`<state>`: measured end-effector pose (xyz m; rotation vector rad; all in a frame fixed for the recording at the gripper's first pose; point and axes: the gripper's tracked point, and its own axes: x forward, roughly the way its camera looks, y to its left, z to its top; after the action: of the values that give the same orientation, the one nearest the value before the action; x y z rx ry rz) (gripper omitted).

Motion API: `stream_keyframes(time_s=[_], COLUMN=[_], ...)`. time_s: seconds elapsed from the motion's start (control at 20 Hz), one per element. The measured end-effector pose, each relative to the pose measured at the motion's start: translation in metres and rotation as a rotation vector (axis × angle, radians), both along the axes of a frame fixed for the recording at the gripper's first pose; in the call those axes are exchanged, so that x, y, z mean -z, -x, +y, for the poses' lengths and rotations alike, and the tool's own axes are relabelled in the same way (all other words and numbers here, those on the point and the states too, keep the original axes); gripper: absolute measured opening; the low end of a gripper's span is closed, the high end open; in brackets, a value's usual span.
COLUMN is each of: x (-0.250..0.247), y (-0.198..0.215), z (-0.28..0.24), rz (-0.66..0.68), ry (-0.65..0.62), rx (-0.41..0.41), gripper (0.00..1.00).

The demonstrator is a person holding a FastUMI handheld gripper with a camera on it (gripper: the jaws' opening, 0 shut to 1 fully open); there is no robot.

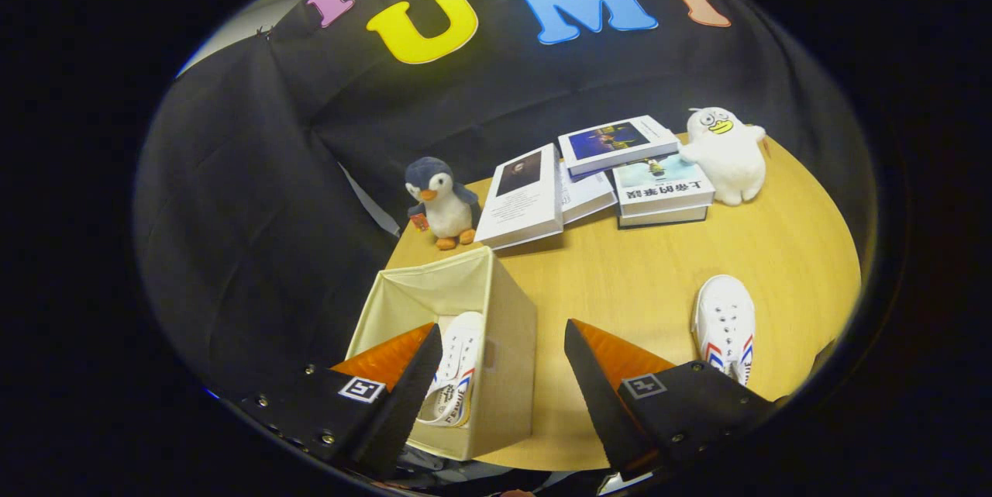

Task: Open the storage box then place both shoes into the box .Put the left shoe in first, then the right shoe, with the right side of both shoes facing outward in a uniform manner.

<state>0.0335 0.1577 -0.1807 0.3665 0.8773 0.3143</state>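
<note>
A beige fabric storage box [508, 350] stands open on the wooden table, just ahead of my fingers. One white shoe [456, 373] with red and blue stripes lies on its side inside the box, against the wall nearer the table's middle. The other white shoe [725, 322] rests on the table to the right, sole down, beyond my right finger. My gripper [502, 346] hovers above the box's near right wall, open, with nothing held between the fingers. The left finger [418, 381] hangs over the box's inside.
A plush penguin [442, 202] stands behind the box. Several books [597, 179] lie at the back of the table, and a white plush duck [725, 154] sits beside them. Bare tabletop [620, 280] stretches between the box and the loose shoe.
</note>
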Motion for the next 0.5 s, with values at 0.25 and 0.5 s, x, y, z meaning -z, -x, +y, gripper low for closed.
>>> stream_keyframes(time_s=[0.25,0.5], x=[0.01,0.032], y=[0.004,0.008], z=[-0.06,-0.118], rz=[0.009,0.032], ry=[0.045,0.109], rx=[0.07,0.125], gripper=[0.96,0.96])
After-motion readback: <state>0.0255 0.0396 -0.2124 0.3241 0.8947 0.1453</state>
